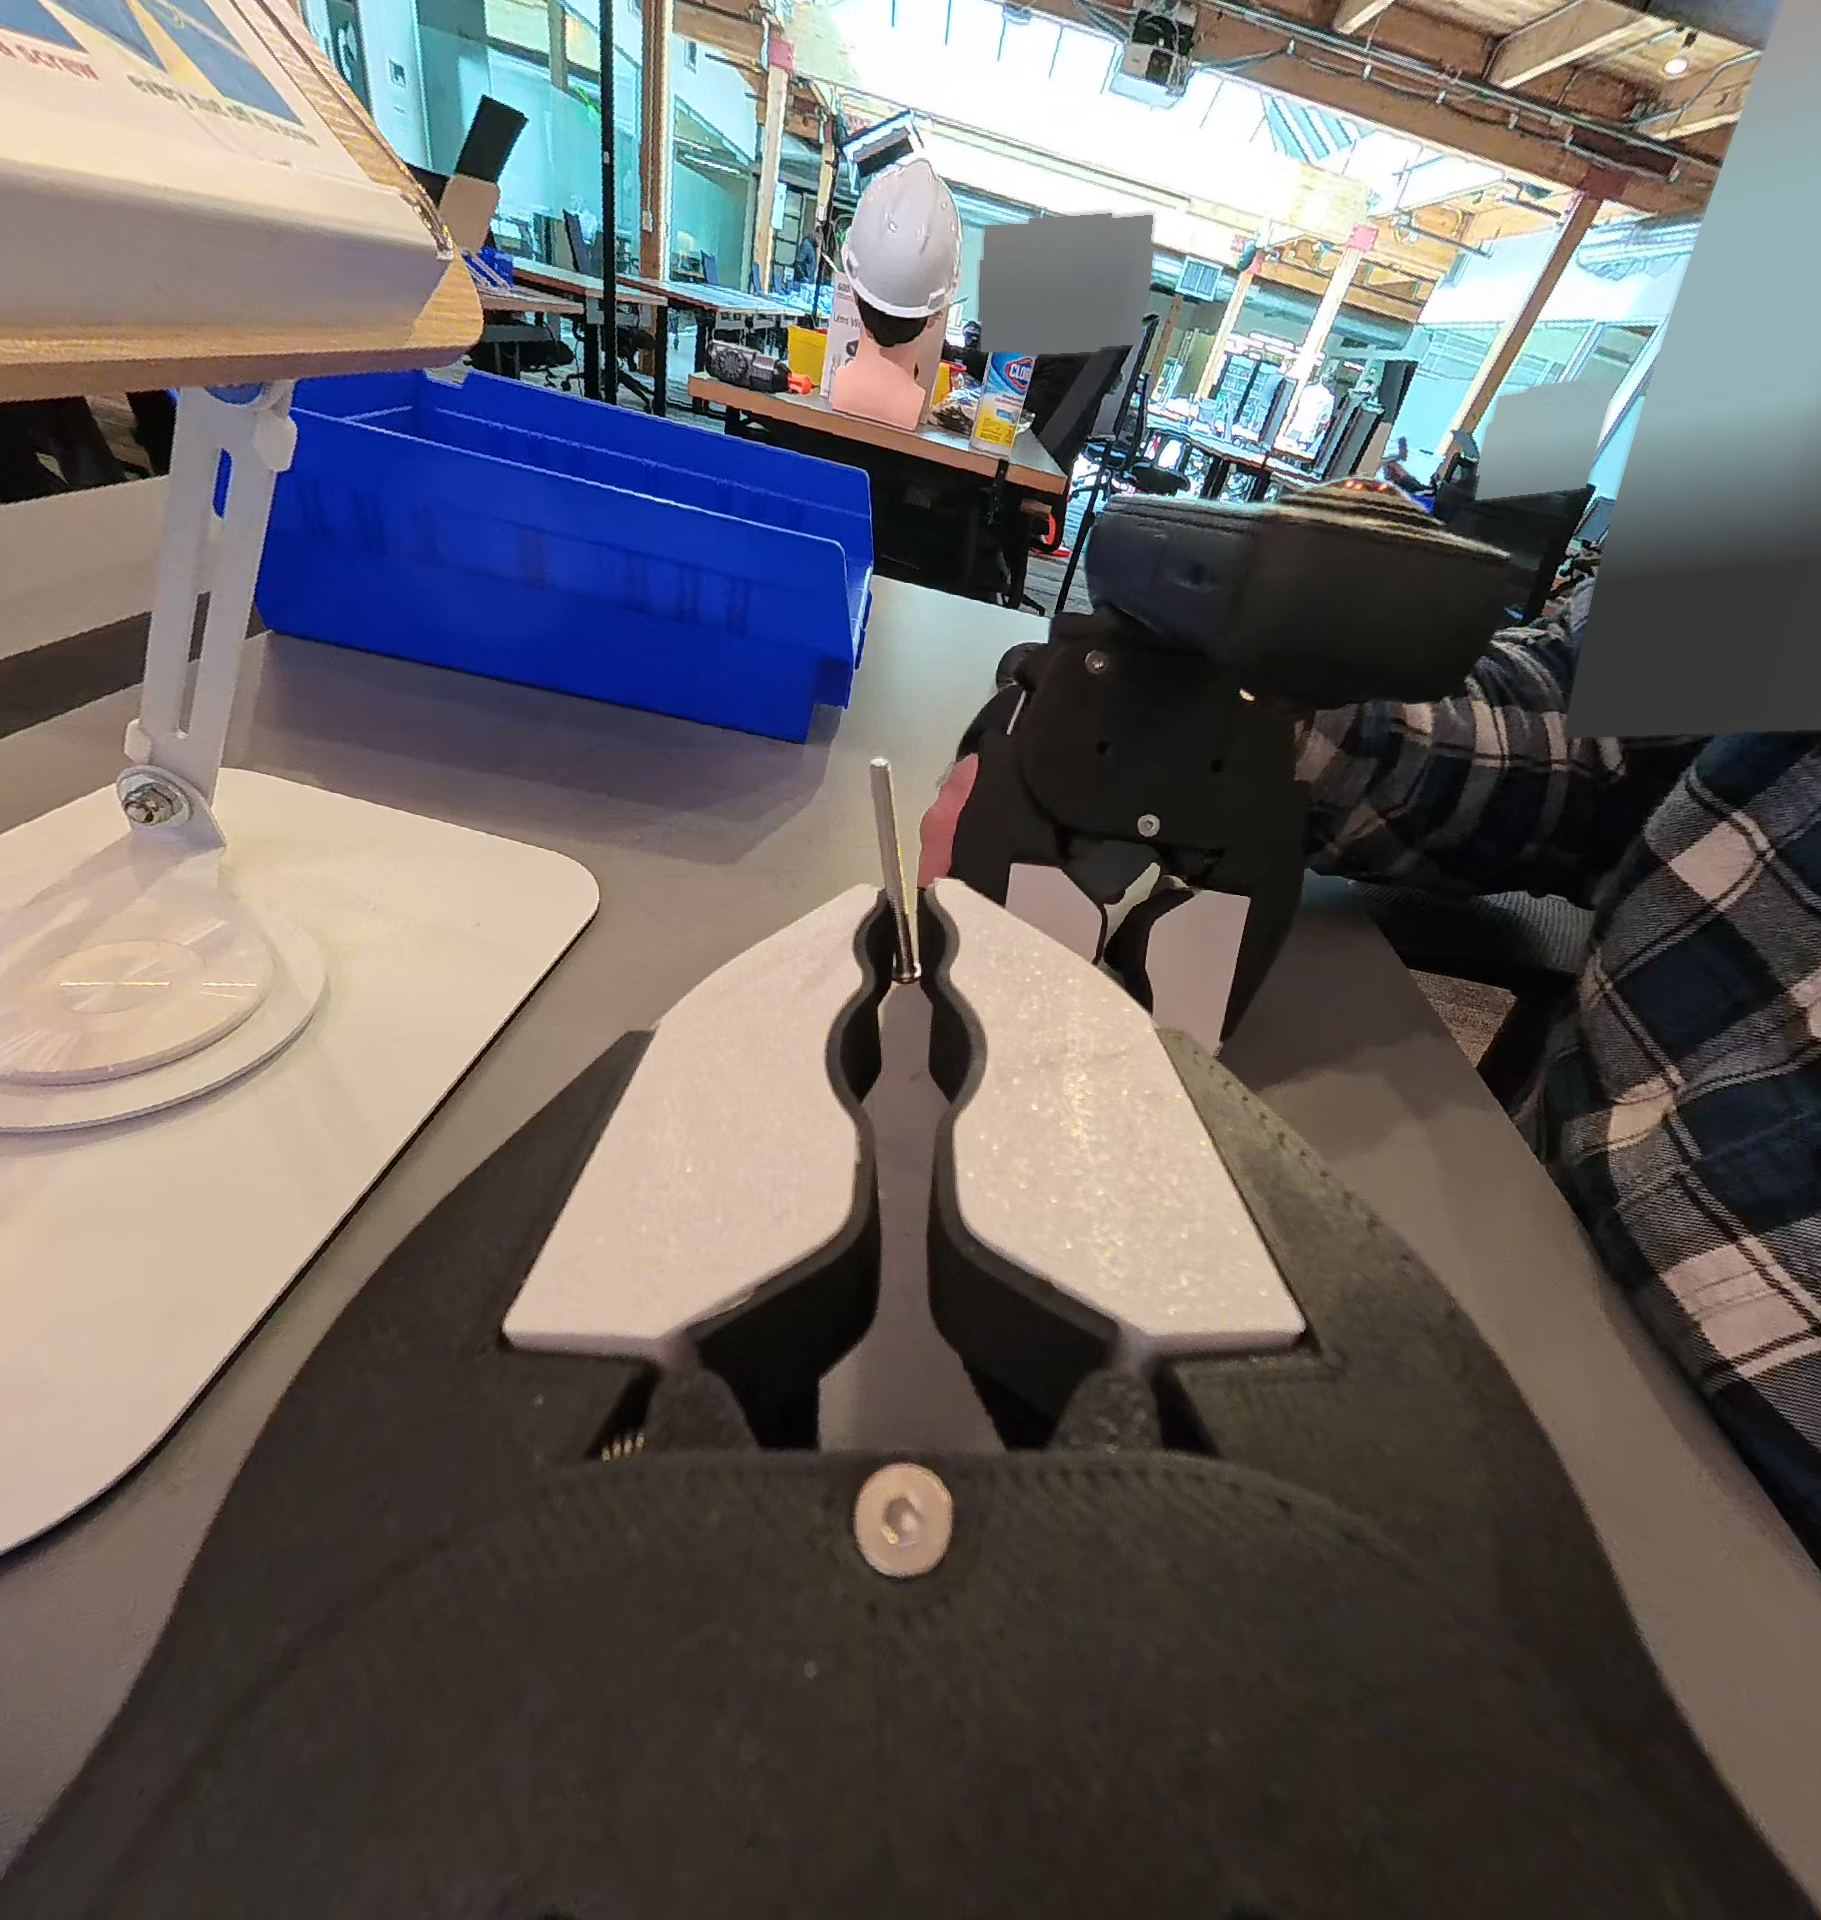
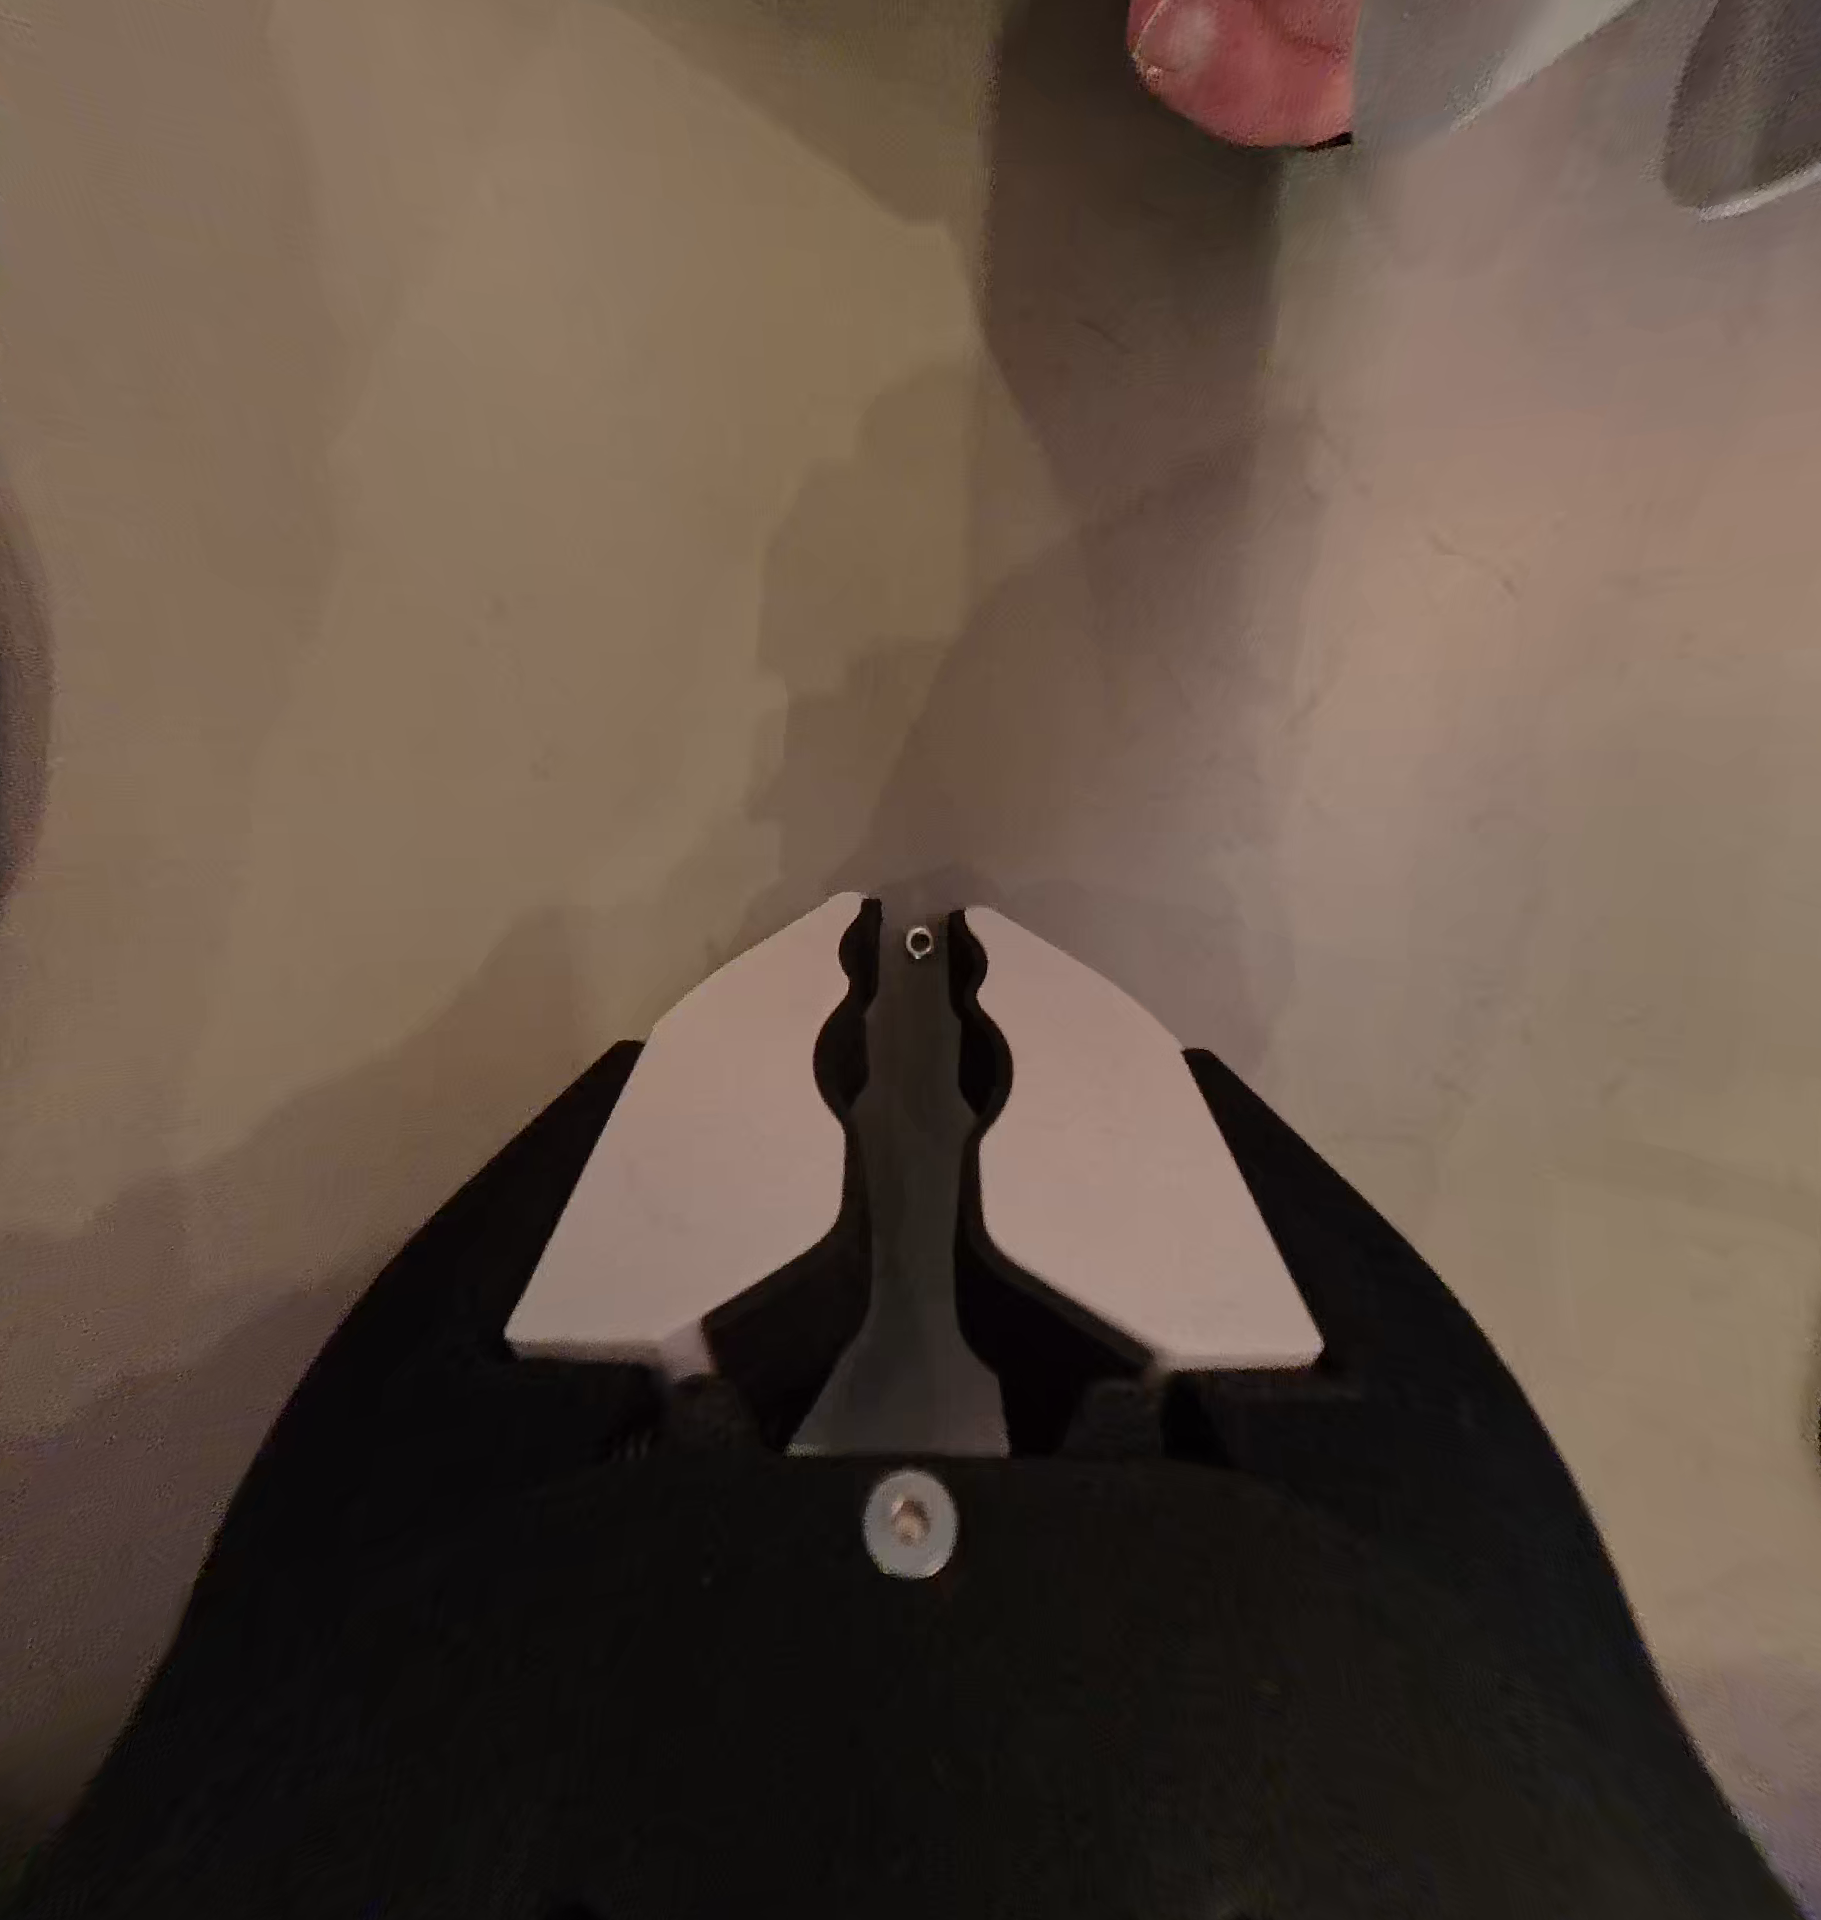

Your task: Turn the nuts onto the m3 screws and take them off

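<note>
The left gripper's [image 1: 904,914] fingers clamped a long silver metal screw [image 1: 890,852] upright; the right gripper's [image 2: 914,914] fingers stood narrowly apart around a small silver ring-shaped nut [image 2: 918,943] on the grey table [image 2: 470,520].

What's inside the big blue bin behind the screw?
The blue bin shows only its blue walls and a divider. Its floor is hidden by the front wall, so whatever lies inside can't be seen.

Grey tabletop [image 1: 698,810]; blue bin [image 1: 573,561]; white stand [image 1: 210,623]; silver bolt [image 1: 890,862]; white-faced, black-edged fingers [image 1: 740,1091]; sleeve [image 1: 1457,790] in navy-and-white plaid; white hard hat [image 1: 901,249]; small silver nut [image 2: 919,941].
</note>
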`<state>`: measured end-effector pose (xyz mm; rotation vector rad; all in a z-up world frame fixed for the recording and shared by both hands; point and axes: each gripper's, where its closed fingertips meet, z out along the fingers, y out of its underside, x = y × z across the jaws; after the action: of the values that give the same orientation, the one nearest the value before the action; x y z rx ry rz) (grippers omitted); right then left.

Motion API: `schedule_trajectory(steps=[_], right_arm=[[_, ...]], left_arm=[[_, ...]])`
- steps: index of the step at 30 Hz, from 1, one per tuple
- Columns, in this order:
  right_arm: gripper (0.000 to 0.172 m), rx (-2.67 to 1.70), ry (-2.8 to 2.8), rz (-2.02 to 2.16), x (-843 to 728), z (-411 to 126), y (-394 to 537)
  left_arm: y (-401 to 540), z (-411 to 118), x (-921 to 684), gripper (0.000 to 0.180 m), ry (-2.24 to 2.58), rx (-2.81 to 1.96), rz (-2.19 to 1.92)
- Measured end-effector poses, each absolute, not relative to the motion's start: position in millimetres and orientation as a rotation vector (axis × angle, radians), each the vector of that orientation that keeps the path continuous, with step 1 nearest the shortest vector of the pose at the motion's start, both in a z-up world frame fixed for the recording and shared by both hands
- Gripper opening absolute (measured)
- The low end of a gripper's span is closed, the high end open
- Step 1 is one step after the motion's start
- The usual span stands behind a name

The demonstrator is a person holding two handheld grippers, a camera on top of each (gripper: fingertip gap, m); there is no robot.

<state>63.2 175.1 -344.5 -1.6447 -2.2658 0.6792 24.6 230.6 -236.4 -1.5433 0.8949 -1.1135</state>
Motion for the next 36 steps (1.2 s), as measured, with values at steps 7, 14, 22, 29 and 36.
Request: schedule_trajectory(steps=[7,14,22,29,36], right_arm=[[0.017,-1.604,-2.296,0.671,67,-343,173],[0.014,-1.549,-2.354,0.667,70,-342,172],[0.010,-1.488,-2.424,0.623,70,-341,171],[0.012,-1.339,-2.546,0.569,72,-341,168],[0.006,-1.236,-2.648,0.569,73,-340,166]], left_arm=[[231,-236,23,0.004,0.890,-1.543,-1.112],[231,-237,24,0.004,0.891,-1.544,-1.116],[231,-237,23,0.004,0.890,-1.545,-1.122],[232,-238,23,0.004,0.892,-1.547,-1.122],[233,-240,21,0.004,0.891,-1.553,-1.122]])
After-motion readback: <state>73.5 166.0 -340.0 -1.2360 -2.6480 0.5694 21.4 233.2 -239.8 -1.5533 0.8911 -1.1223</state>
